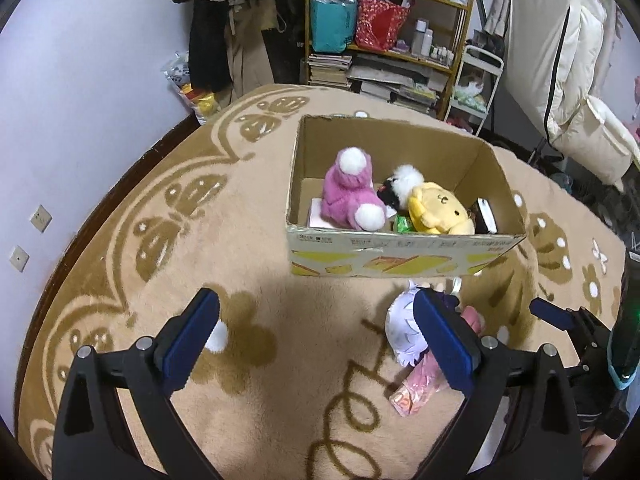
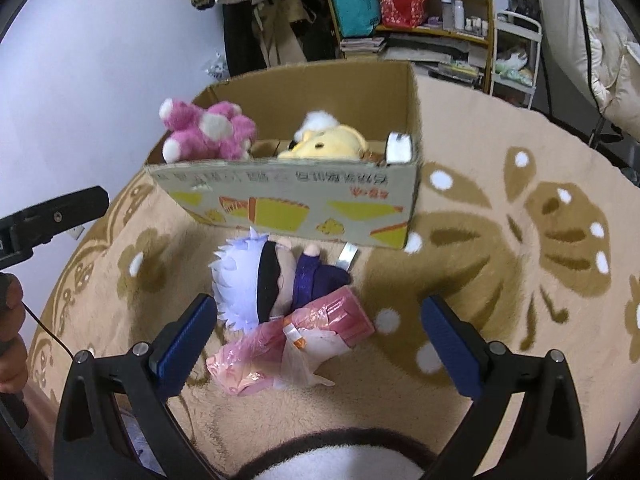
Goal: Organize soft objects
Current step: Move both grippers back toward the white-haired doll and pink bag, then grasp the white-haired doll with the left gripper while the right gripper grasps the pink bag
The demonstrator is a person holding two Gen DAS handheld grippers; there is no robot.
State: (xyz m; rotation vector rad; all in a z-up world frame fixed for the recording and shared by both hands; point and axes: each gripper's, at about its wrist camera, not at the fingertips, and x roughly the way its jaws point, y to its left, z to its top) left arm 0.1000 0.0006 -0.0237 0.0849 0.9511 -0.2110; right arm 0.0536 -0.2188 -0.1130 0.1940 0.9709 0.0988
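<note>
Fuzzy plush doll (image 2: 256,280) beside cardboard box (image 2: 296,208)

Between the spread jaws of my left claw (image 1: 316,340) lies bare rug (image 1: 280,320), open up to the cardboard box (image 1: 400,260) at frame centre, whose near wall blocks a low pass. Its top is open, free at the back, with the pink plush (image 1: 348,192) and yellow plush (image 1: 436,208) filling the near half. My right claw (image 2: 320,340) has the white-haired doll (image 2: 248,280) and pink packet (image 2: 320,320) between its jaws, just before the box.

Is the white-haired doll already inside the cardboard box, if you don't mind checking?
No, the white-haired doll lies on the rug just in front of the cardboard box, beside a pink plastic-wrapped package.
</note>
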